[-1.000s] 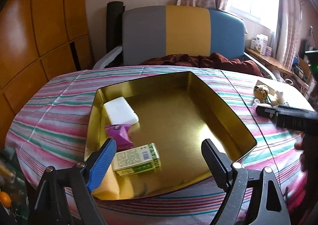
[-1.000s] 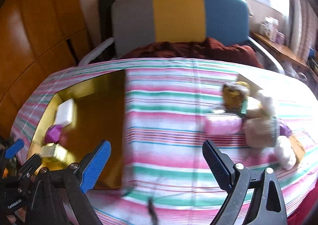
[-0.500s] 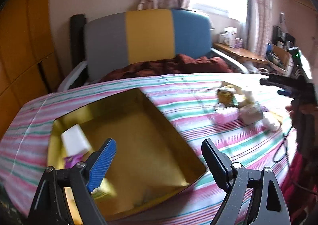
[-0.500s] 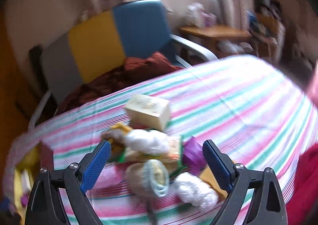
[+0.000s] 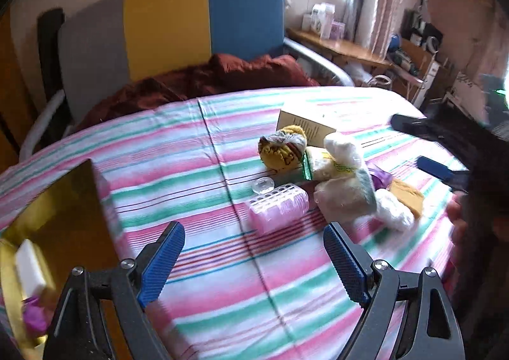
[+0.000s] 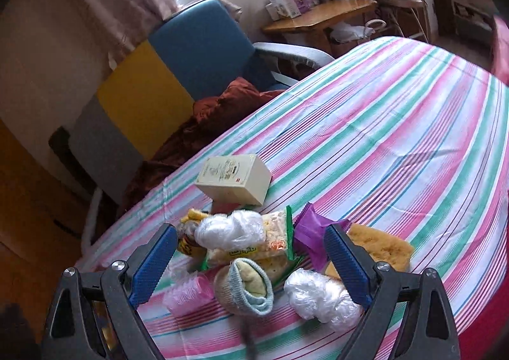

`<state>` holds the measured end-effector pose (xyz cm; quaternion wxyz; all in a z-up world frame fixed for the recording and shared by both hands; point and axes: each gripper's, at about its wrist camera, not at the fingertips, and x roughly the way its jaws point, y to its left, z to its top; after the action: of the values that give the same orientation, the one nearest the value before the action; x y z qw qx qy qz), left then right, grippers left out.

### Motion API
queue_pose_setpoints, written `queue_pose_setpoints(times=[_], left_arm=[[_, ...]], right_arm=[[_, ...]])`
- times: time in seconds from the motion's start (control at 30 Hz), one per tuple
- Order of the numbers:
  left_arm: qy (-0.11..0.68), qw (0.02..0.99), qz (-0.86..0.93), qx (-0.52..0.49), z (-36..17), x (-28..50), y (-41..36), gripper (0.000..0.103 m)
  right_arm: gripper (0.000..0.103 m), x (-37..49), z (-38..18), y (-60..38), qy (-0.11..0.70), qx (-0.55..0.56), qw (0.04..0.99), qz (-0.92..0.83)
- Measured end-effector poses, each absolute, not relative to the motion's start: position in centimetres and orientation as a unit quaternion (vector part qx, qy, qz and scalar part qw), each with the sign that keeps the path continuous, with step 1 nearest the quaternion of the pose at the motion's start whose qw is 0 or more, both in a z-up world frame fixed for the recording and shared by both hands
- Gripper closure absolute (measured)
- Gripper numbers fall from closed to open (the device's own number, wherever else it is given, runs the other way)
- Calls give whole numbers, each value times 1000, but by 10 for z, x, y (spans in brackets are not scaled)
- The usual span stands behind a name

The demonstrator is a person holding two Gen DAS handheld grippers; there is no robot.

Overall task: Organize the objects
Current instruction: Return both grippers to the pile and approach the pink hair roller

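Note:
A pile of small items lies on the striped tablecloth: a cream box, a yellow bundle, a rolled sock, a pink hair roller, plastic-wrapped white bundles and a sponge. My left gripper is open and empty, just short of the roller. The gold tray at the left holds a white bar and a purple packet. My right gripper is open above the pile, over the sock, a snack packet and a purple wrapper.
A chair with a grey, yellow and blue back stands behind the table, a maroon cloth on its seat. A wooden side table with boxes is at the back right. A person's hand holds the right gripper at the table's right edge.
The left view has swung right, from over the gold tray to the pile. The right gripper has moved right from the tray's edge to the pile and rolled. Both stay open.

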<state>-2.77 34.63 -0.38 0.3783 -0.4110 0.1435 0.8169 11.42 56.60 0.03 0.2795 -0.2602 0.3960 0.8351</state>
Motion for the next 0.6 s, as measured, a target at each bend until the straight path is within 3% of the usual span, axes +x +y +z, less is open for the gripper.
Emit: queue_pose_setpoints(times=[0.23,0.53,0.6], left_arm=[[160,350,808,-447,-40,-45,395,12],[111,316,795,-505,-76,-77,422,11],[92,316,792,-515,-82,-84,420,15]], right_arm=[[8,119,-9,579,442,-252,265,819],[8,118,-12,579,447,-259,265,814],[8,117,-14,579,446,-262,266,813]])
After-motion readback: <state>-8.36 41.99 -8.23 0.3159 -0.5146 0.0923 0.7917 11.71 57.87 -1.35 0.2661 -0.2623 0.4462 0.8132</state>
